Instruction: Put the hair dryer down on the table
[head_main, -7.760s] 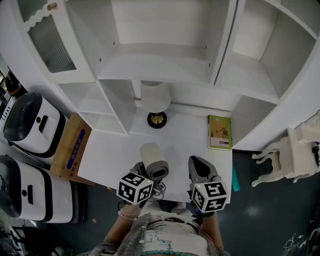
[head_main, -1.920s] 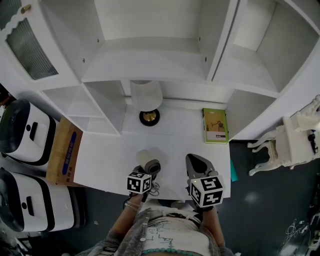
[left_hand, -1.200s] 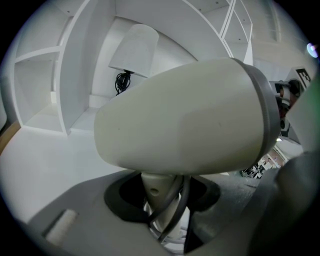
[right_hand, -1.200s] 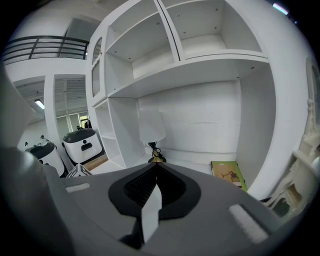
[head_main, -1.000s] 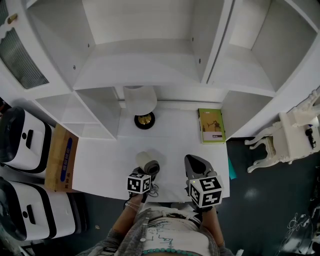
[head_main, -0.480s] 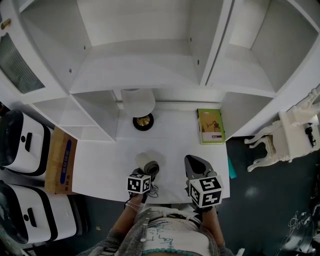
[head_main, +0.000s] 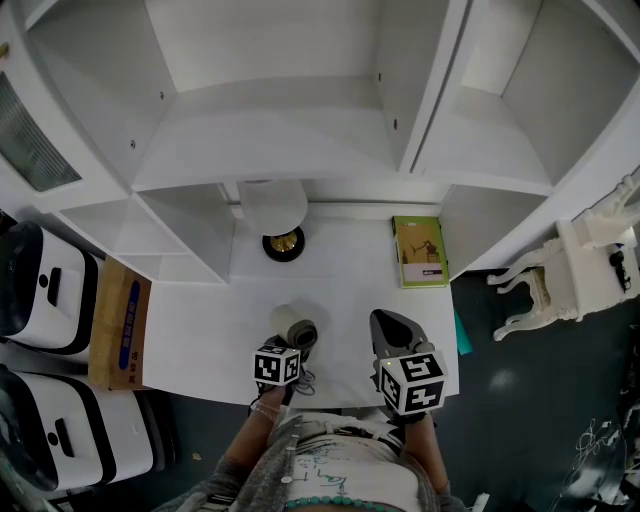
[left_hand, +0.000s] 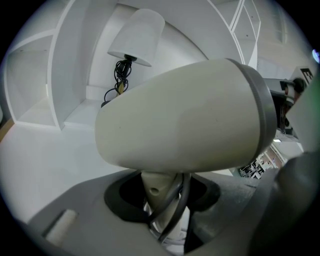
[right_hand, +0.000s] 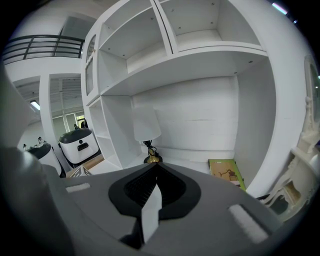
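The beige hair dryer (head_main: 293, 327) with a grey nozzle ring is over the front of the white table (head_main: 200, 330). My left gripper (head_main: 289, 346) is shut on its handle. In the left gripper view the dryer's body (left_hand: 185, 120) fills the frame, and the handle (left_hand: 156, 189), with the cord wound round it, sits between the jaws. Whether the dryer touches the table cannot be told. My right gripper (head_main: 392, 330) hovers at the table's front right, its jaws closed together (right_hand: 152, 167) with nothing in them.
A white lamp (head_main: 274, 205) with a gold base (head_main: 283, 244) stands at the back of the table, and a green book (head_main: 421, 251) lies at the back right. Shelf compartments rise behind. A cardboard box (head_main: 118, 323) and white appliances (head_main: 25, 290) are at the left, a white chair (head_main: 560, 275) at the right.
Since the earliest frame the left gripper and the hair dryer have dropped lower toward the table. Over the last second both grippers hold nearly still; only the head view drifts slightly.
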